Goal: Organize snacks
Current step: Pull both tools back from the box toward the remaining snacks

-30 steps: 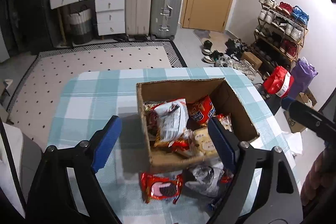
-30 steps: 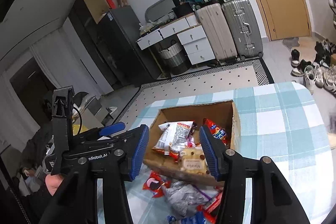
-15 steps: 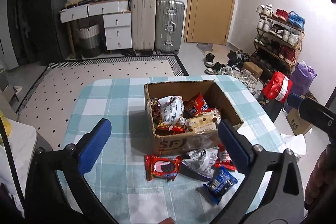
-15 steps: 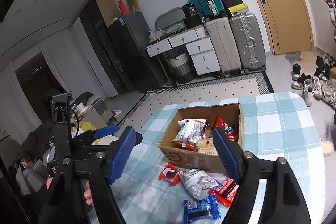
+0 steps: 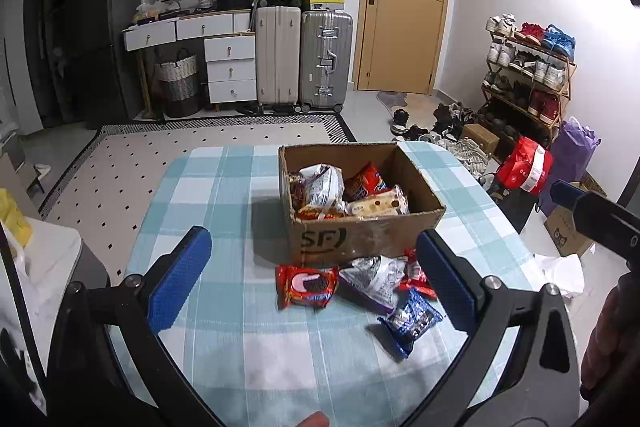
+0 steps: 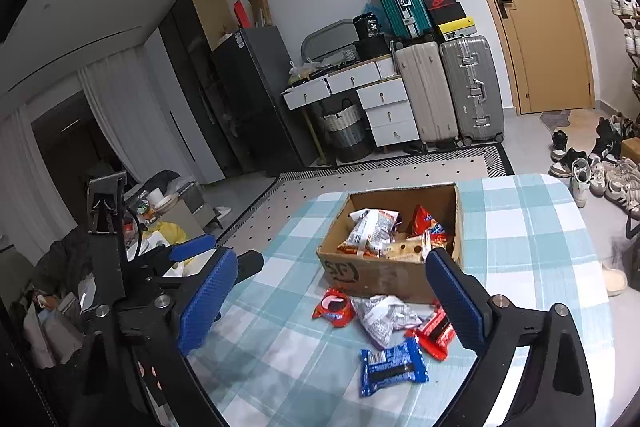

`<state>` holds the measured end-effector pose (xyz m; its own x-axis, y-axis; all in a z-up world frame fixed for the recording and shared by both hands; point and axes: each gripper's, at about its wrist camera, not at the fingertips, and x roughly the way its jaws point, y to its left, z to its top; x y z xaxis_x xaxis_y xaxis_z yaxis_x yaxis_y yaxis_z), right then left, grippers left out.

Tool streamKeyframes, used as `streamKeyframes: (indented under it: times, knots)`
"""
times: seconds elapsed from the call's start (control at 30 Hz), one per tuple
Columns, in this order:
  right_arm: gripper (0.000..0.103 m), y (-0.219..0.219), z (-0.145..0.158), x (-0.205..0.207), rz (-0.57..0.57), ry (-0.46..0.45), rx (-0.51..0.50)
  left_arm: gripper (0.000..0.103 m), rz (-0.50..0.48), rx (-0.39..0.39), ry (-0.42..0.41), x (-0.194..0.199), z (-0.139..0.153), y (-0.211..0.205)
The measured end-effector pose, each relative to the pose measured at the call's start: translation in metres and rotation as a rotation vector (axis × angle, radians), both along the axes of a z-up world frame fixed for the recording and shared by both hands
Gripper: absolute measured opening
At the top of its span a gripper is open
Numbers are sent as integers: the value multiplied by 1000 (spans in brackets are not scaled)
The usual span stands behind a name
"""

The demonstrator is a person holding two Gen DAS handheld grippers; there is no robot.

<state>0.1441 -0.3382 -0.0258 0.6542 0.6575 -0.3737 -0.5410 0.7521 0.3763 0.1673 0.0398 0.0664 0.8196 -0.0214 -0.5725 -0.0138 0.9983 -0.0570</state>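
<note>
A cardboard box [image 5: 362, 223] stands on the table [image 5: 224, 195], which is covered with a cloth of pale blue and white squares. The box is brown, open at the top, and has black letters printed on its near wall. Inside it lie several snack packets: a white and silver bag [image 5: 323, 183] toward the left, a red bag [image 5: 366, 181] behind it, and a pale packet with a cake picture [image 5: 378, 206] against the near wall.

Four more packets lie on the cloth just in front of the box. The red cookie packet [image 5: 306, 286] is on the left and shows a dark round biscuit with pink cream. Beside it, touching, is a crumpled silver and purple bag [image 5: 374, 281]. A small red packet [image 6: 434, 333] lies to the right of this bag, partly hidden behind the gripper finger in the left wrist view. The blue cookie packet [image 5: 410, 319] lies nearest to the table edge, a little apart from the others.

The left gripper [image 5: 308, 285] is held above the near part of the table with its blue-padded jaws wide apart, and nothing is between them. The right gripper [image 6: 330, 301] is also over the table, on the right side, jaws spread wide and holding nothing. Both are well clear of the packets.
</note>
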Motion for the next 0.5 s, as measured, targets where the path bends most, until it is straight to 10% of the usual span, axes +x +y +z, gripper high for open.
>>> streamKeyframes:
  times: [0.5]
  knots:
    - [102,-11,-19,-32,-54,4,-31,102,26,-13,20,-35,-34,-2]
